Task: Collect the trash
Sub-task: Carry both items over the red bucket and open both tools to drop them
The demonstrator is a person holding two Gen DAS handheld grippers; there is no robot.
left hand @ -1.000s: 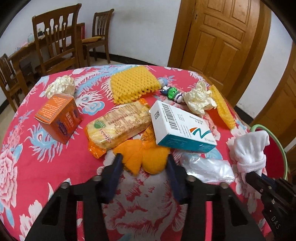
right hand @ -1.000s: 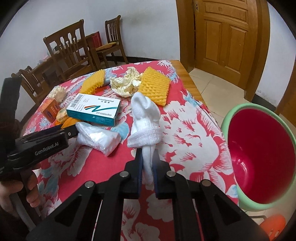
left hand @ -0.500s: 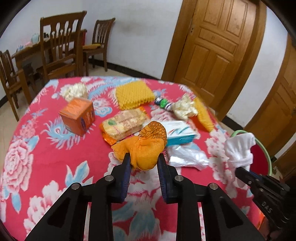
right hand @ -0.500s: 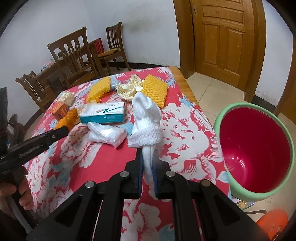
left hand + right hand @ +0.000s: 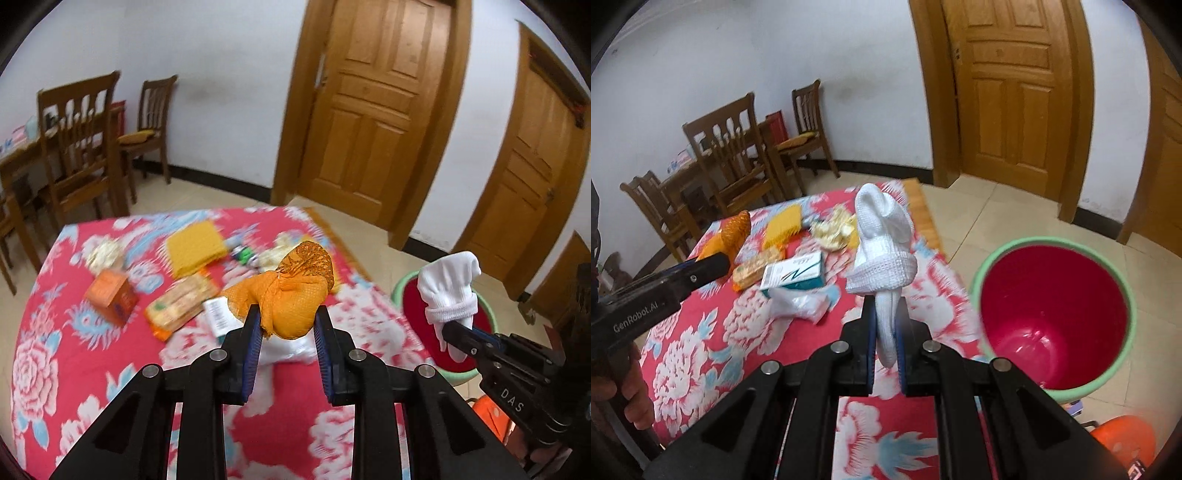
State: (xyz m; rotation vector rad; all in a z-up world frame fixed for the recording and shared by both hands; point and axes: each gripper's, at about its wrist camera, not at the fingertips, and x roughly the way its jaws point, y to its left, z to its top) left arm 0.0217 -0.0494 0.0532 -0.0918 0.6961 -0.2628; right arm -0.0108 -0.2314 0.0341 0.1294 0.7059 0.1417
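Note:
My left gripper [image 5: 287, 318] is shut on an orange mesh bag [image 5: 295, 295] and holds it well above the red floral tablecloth [image 5: 74, 332]; the bag also shows in the right wrist view [image 5: 729, 236]. My right gripper [image 5: 885, 314] is shut on a white sock [image 5: 882, 240], held upright over the table's right edge; the sock also shows in the left wrist view [image 5: 448, 288]. A red bin with a green rim [image 5: 1052, 314] stands on the floor right of the table, just right of the sock.
On the table lie a white and teal medicine box [image 5: 794, 275], a clear plastic bag [image 5: 798, 304], a cracker packet [image 5: 181, 302], an orange carton [image 5: 110, 295], yellow foam netting [image 5: 194, 247] and crumpled paper [image 5: 833, 229]. Wooden chairs [image 5: 81, 147] stand behind.
My left gripper closed on the orange mesh bag and lifted it off the table. Both grippers have risen, and the right one with the sock has moved closer to the red bin.

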